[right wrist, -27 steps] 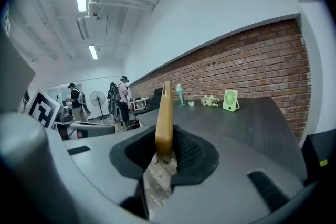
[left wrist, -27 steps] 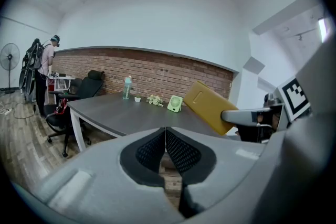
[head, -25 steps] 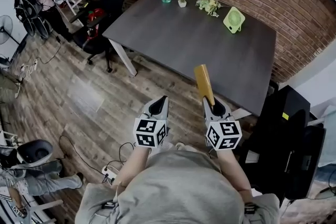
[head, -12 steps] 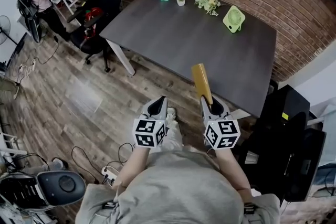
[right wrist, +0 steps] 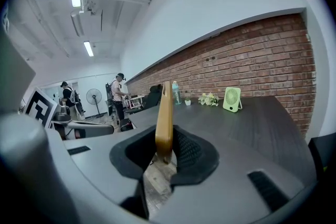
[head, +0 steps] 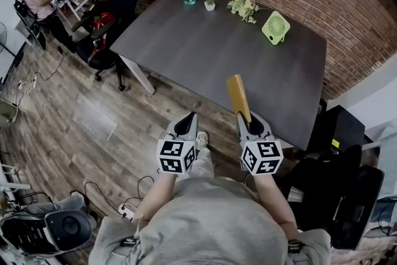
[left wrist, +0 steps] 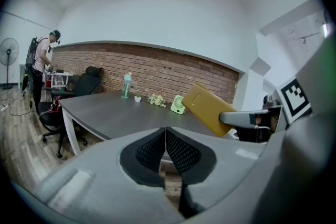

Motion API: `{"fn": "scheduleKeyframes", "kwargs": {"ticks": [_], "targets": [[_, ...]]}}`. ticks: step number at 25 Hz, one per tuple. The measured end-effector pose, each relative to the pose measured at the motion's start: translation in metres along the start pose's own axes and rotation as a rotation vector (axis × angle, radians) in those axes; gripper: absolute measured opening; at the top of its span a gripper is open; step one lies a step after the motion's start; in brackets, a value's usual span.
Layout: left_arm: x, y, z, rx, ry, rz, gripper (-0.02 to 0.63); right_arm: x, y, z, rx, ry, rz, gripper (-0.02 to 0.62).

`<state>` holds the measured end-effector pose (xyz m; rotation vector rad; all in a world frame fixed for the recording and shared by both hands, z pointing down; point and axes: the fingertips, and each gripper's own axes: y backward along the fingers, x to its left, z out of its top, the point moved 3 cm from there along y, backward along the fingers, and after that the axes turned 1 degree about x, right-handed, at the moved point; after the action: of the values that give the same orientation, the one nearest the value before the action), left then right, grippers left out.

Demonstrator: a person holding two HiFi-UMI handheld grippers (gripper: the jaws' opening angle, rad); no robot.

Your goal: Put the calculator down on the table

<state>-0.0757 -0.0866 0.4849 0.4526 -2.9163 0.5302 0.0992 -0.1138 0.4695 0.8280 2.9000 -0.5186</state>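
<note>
The calculator (head: 239, 98) stands up in the right claw (head: 249, 123) in the head view, in the air by the edge of the table (head: 211, 46). Left gripper view: the left claw (left wrist: 165, 136) is pressed together, empty. Right gripper view: the claw pinches the calculator's bottom end.

Wearer in grey shirt (head: 211, 220), light shoe (head: 202, 141) at 12 o'clock of it. Grey moulded shells on left gripper (head: 190, 118) and right gripper (head: 244, 121), with black mesh-textured pads (left wrist: 181, 152). White faces with black square markers on left cube (head: 177, 156) and right cube (head: 262, 157).
</note>
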Motion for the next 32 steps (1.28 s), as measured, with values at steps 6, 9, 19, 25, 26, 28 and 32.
{"fn": "scheduleKeyframes", "kwargs": {"ticks": [6, 9, 19, 25, 26, 28, 32], "targets": [[0.017, -0.035, 0.017, 0.013, -0.005, -0.006, 0.020, -0.017, -0.038, 0.007, 0.025, -0.020, -0.011, 0.083], [0.027, -0.052, 0.028, 0.018, -0.011, -0.012, 0.020, -0.025, -0.057, 0.012, 0.034, -0.030, -0.020, 0.083], [0.063, -0.103, 0.052, 0.040, -0.016, -0.026, 0.020, -0.042, -0.121, 0.021, 0.077, -0.026, -0.040, 0.083], [0.080, -0.126, 0.062, 0.050, -0.020, -0.036, 0.020, -0.051, -0.153, 0.020, 0.108, -0.025, -0.051, 0.083], [0.083, -0.130, 0.063, 0.052, -0.020, -0.038, 0.020, -0.052, -0.158, 0.019, 0.113, -0.023, -0.052, 0.083], [0.089, -0.136, 0.066, 0.056, -0.019, -0.042, 0.020, -0.053, -0.168, 0.019, 0.124, -0.019, -0.055, 0.083], [0.098, -0.149, 0.070, 0.062, -0.016, -0.050, 0.020, -0.058, -0.187, 0.018, 0.142, -0.018, -0.060, 0.083]]}}
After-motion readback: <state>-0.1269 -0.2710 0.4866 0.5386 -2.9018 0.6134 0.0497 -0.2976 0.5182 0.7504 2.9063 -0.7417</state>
